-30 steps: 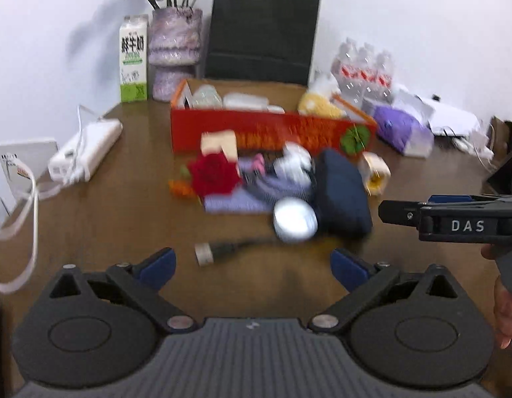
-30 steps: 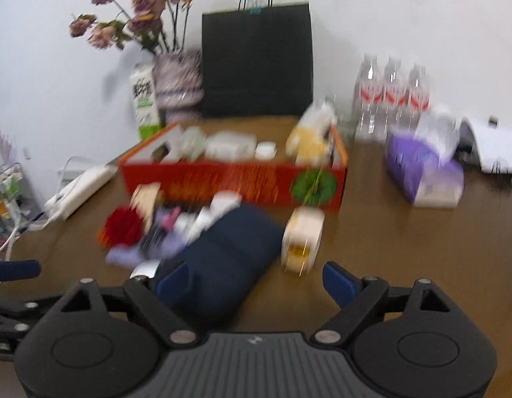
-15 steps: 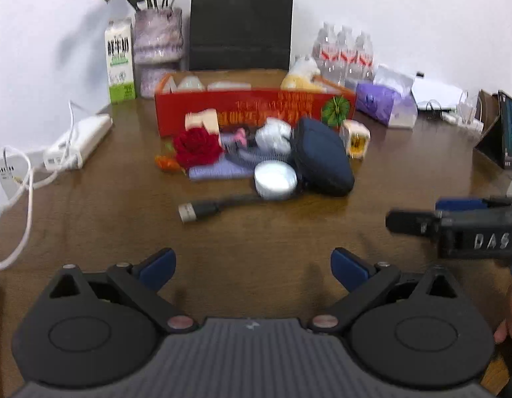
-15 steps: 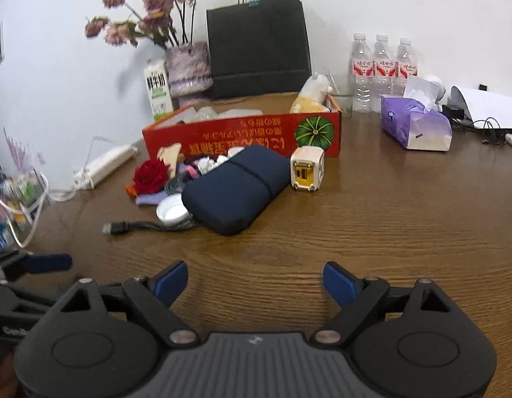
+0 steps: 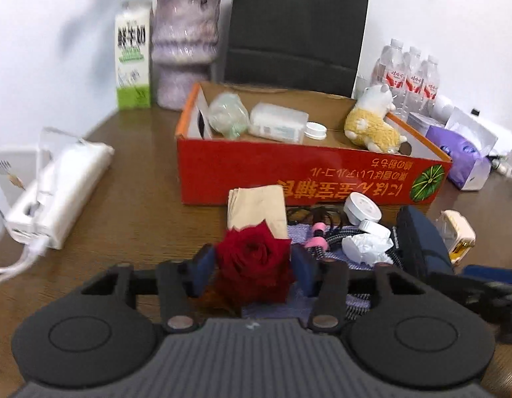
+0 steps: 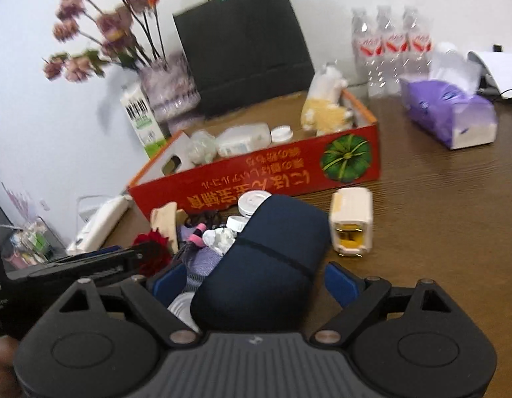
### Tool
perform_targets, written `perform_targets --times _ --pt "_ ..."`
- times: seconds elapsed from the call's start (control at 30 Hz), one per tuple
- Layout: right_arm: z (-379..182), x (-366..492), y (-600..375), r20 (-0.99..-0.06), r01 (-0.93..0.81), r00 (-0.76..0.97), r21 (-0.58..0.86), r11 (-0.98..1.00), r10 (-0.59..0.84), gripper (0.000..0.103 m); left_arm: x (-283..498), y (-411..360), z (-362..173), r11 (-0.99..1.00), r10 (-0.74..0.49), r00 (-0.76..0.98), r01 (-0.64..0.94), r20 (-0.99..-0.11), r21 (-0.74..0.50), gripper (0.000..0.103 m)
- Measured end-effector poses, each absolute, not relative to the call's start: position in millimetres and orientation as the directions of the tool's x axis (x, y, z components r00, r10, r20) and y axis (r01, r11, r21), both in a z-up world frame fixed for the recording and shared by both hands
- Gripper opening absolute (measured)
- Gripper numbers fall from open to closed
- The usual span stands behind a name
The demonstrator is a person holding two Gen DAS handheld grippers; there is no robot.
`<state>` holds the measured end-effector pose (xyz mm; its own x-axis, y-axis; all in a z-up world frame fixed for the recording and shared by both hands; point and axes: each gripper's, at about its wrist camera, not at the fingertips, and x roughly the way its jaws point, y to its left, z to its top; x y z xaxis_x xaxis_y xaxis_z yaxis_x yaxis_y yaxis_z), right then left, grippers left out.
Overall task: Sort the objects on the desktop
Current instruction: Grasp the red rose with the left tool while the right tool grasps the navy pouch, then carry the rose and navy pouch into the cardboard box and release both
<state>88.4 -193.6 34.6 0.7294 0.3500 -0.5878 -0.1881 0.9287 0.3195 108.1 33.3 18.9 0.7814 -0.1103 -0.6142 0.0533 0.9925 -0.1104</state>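
Observation:
A red rose (image 5: 254, 258) lies at the front left of a pile of small objects before the red cardboard box (image 5: 289, 172). My left gripper (image 5: 252, 270) has its blue pads on both sides of the rose, closed in on it. My right gripper (image 6: 256, 283) is open, its pads on either side of a dark blue pouch (image 6: 265, 258) without pressing it. The pouch also shows in the left wrist view (image 5: 421, 248). The pile holds a beige packet (image 5: 257, 210), white lids (image 5: 362, 207), crumpled paper (image 5: 365, 247) and a braided cable (image 5: 335, 238).
The box holds a plush alpaca (image 5: 375, 122), a plastic bottle (image 5: 275, 122) and a bag. A white charger cube (image 6: 352, 222) lies right of the pouch. A power strip (image 5: 53, 195) lies left. A milk carton (image 5: 131, 56), vase, black bag, water bottles and purple tissue pack (image 6: 451, 119) stand behind.
Both grippers have moved forward to the pile. The left gripper has narrowed around the rose. The right gripper now straddles the blue pouch.

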Motion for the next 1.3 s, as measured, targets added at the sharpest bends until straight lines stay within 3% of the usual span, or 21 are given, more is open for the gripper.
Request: perform_targets --times 0.1,0.3,0.57,0.6,0.63,0.67,0.87,0.9,0.93,0.97,1.03,1.1,1.3 --pt "25 102 -181 -0.626 -0.159 0.719 0.277 0.948 0.303 0.083 102 39 24 0.989 -0.128 0.801 0.057 -0.585 -0.139 0.036" --pt "25 95 -183 -0.619 -0.168 0.731 0.248 0.954 0.289 0.07 73 57 63 0.968 -0.193 0.837 0.077 -0.512 -0.238 0.034" --pt "41 34 -209 -0.587 -0.221 0.767 0.138 0.966 0.259 0.059 -2 35 68 0.961 -0.251 0.762 0.124 -0.596 -0.247 0.034" --pt "41 24 -213 -0.593 -0.227 0.766 0.113 0.967 0.249 0.055 -15 27 64 0.956 -0.279 0.749 0.155 -0.601 -0.251 0.034" --pt "39 15 -216 -0.604 -0.233 0.761 0.088 0.968 0.238 0.038 -28 19 59 0.952 -0.296 0.734 0.177 -0.612 -0.248 0.034" --pt "38 5 -220 -0.612 -0.24 0.757 0.065 0.969 0.228 0.034 -39 10 54 0.952 -0.301 0.718 0.192 -0.628 -0.236 0.034" --pt "37 -37 -248 -0.633 -0.265 0.732 0.073 0.961 0.25 0.033 -76 -15 34 0.959 -0.278 0.699 0.241 -0.658 -0.149 0.039" --pt "39 -41 -248 -0.635 -0.273 0.733 0.056 0.96 0.245 0.034 -78 -14 32 0.96 -0.276 0.704 0.24 -0.654 -0.147 0.047" --pt "42 -43 -248 -0.631 -0.27 0.739 0.044 0.962 0.236 0.046 -77 -14 31 0.961 -0.272 0.706 0.238 -0.654 -0.143 0.054" --pt "45 -44 -249 -0.625 -0.253 0.747 0.047 0.966 0.227 0.076 -79 -14 29 0.964 -0.262 0.712 0.227 -0.651 -0.139 0.065" --pt "50 -41 -252 -0.584 -0.227 0.778 0.084 0.97 0.232 0.102 -77 -12 29 0.966 -0.254 0.729 0.222 -0.636 -0.131 0.072" --pt "50 -33 -252 -0.555 -0.227 0.793 0.113 0.967 0.251 0.099 -75 -14 25 0.967 -0.248 0.726 0.227 -0.641 -0.117 0.075" --pt "28 11 -222 -0.632 -0.212 0.748 0.061 0.975 0.202 0.089 -73 -9 15 0.964 -0.259 0.721 0.231 -0.643 -0.129 0.078"
